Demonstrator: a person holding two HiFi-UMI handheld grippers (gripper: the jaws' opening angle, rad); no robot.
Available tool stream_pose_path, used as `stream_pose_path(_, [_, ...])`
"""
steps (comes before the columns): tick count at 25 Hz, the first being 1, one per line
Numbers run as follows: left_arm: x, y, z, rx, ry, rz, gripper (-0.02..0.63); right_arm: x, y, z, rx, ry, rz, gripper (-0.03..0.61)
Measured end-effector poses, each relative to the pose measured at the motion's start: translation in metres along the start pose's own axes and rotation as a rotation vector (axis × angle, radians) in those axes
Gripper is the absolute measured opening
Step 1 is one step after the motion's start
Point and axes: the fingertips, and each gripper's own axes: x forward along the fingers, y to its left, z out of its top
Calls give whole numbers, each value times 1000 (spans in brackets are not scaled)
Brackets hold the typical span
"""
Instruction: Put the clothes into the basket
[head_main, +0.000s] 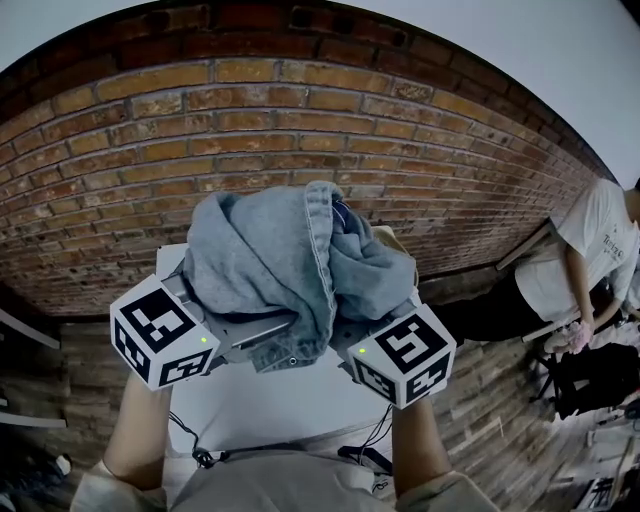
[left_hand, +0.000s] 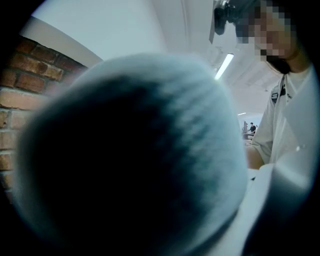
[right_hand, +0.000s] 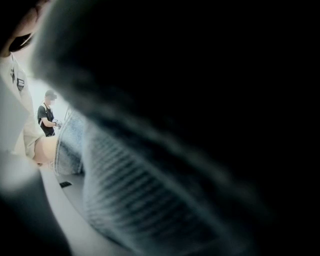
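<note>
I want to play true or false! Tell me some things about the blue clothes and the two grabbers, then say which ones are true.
1. The left gripper and right gripper hold a denim bundle up together. True.
2. The denim bundle lies in a basket. False: it is up in the air above the white table.
3. The wall behind is brick. True.
4. The person at the side wears a red shirt. False: the shirt is white.
</note>
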Motion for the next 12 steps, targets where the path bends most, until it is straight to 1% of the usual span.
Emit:
stream_pose_path(5, [12,26,1,7,-17,8,449,21,-20,3,-16,-2,-12,285])
stream_pose_path(12, [25,59,-12,20,-37,14,449,53,-37,-4,-28,-9,-29,285])
